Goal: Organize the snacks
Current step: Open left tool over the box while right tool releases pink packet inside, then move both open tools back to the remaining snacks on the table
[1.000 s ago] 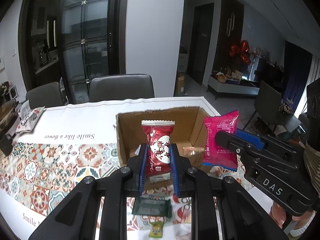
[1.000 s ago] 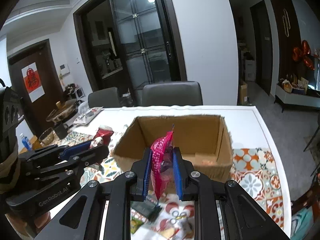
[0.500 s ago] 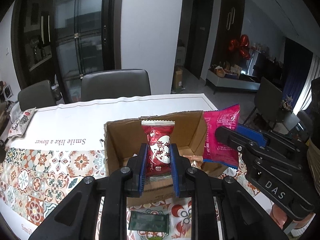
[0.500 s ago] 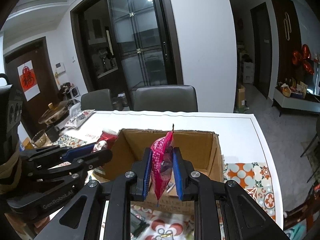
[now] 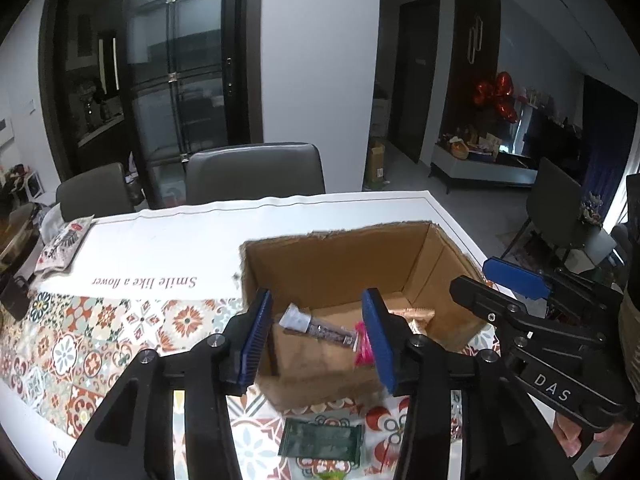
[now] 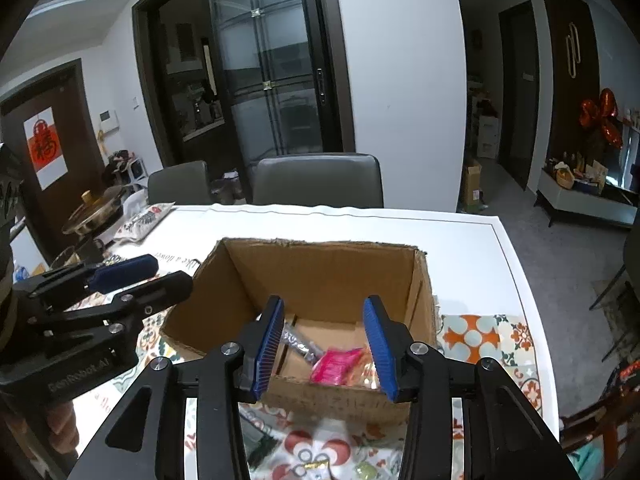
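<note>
Cardboard box (image 6: 320, 264) — holds a pink packet (image 6: 335, 365) among other snacks. Left gripper (image 5: 318, 338), right gripper (image 6: 325, 346): jaws just opened, spread, empty, above the box. Green packet (image 5: 320, 442) lies outside on the tablecloth (image 5: 120, 312) — risk: lowered fingers catch the box's near wall, shoving it.

The left gripper (image 5: 318, 336) hangs just above the near wall of the cardboard box (image 5: 344, 264), its jaws just opened with nothing between them. Inside the box lie a pink packet (image 5: 363, 346) and a dark wrapped snack (image 5: 320, 326). A green packet (image 5: 320, 442) lies on the tablecloth (image 5: 92, 328) before the box. The right gripper (image 5: 490, 282) reaches over the box's right wall, jaws parted
</note>
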The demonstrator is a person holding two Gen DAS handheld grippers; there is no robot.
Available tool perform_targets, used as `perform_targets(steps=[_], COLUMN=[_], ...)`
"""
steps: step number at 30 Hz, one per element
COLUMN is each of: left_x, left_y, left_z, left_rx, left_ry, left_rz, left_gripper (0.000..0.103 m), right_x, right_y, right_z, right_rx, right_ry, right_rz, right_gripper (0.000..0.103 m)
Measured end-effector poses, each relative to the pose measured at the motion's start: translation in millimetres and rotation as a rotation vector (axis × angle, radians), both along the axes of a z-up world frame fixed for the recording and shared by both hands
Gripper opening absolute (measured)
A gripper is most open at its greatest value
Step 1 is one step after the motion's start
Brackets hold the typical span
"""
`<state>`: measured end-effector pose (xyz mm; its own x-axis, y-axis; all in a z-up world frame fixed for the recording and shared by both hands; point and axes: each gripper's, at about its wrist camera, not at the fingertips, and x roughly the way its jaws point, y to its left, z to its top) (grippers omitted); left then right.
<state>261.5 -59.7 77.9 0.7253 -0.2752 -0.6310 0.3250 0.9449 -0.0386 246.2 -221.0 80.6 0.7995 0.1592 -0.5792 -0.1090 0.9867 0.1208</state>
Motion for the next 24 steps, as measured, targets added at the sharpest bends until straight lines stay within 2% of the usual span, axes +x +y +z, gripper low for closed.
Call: perform_targets(steps=[7, 16, 24], left_x=[-30.7, -63.7, -91.2], left_y=[12.7, 16.9, 14.4], left_z=[-4.4, -19.7, -44.9], left_rx=[0.020, 0.043, 0.051], left_ry=[-0.022, 0.001, 0.053], left_rz=[0.032, 0.021, 0.005], left_gripper=[0.051, 0.051, 0.051], right_x=[-25.7, -52.9, -73.1], right_y=[12.9, 25.3, 30.4], right_z=[-7.6, -25.0, -50.0], right_rx=[-0.014, -0.009, -0.032], right_ry=[0.002, 0.051, 0.125], right_rz=[0.051, 0.116, 0.172], right_gripper=[0.043, 0.043, 0.043])
